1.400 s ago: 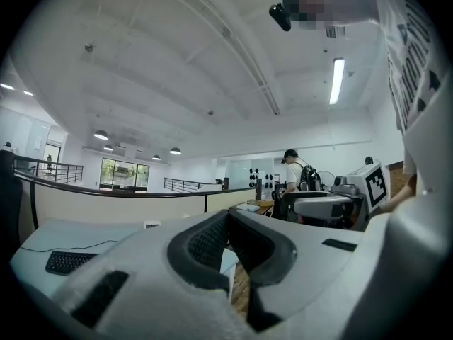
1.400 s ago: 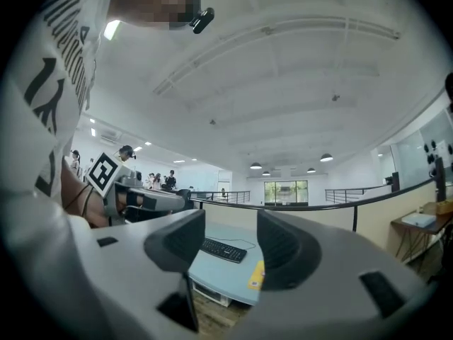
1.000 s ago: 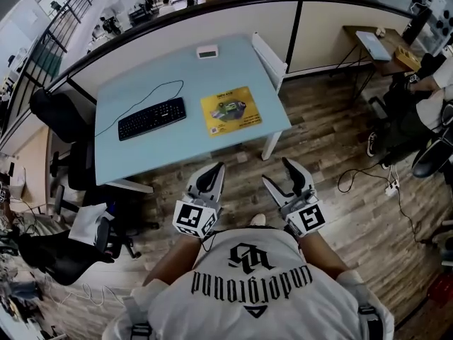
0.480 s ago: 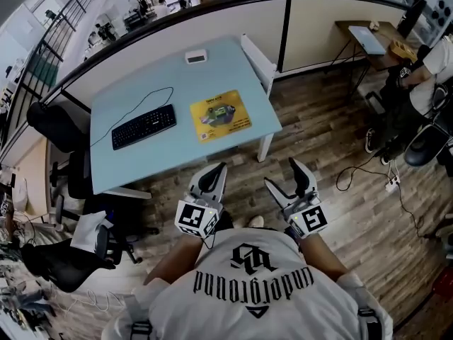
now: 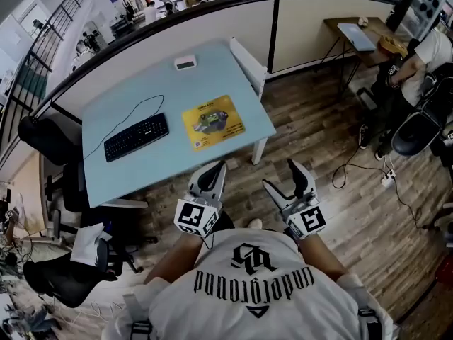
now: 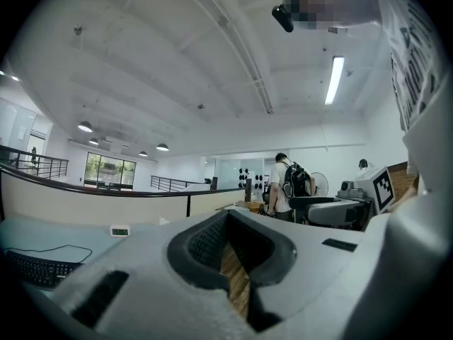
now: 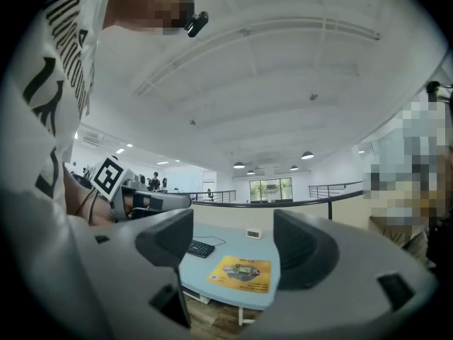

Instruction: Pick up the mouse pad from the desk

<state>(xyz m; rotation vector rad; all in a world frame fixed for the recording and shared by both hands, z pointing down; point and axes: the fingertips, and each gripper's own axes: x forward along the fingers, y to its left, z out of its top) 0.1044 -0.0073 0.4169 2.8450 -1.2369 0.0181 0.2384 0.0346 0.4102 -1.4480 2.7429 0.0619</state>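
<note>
1. Closing the distance comes first: the yellow mouse pad (image 5: 212, 122) lies flat on the desk (image 5: 141, 165) near its front edge, just right of the keyboard (image 5: 136, 137) and well apart from both tools.
2. Lead with the right hand-held gripper (image 5: 282, 176). Its jaws have just been opening and stand wide apart with nothing between them, and its view lines up on the pad.
3. Keep the left hand-held gripper (image 5: 214, 170) back; its jaws sit together, empty.
4. Being thin, the pad likely needs one jaw slid under an edge before pinching.
</note>
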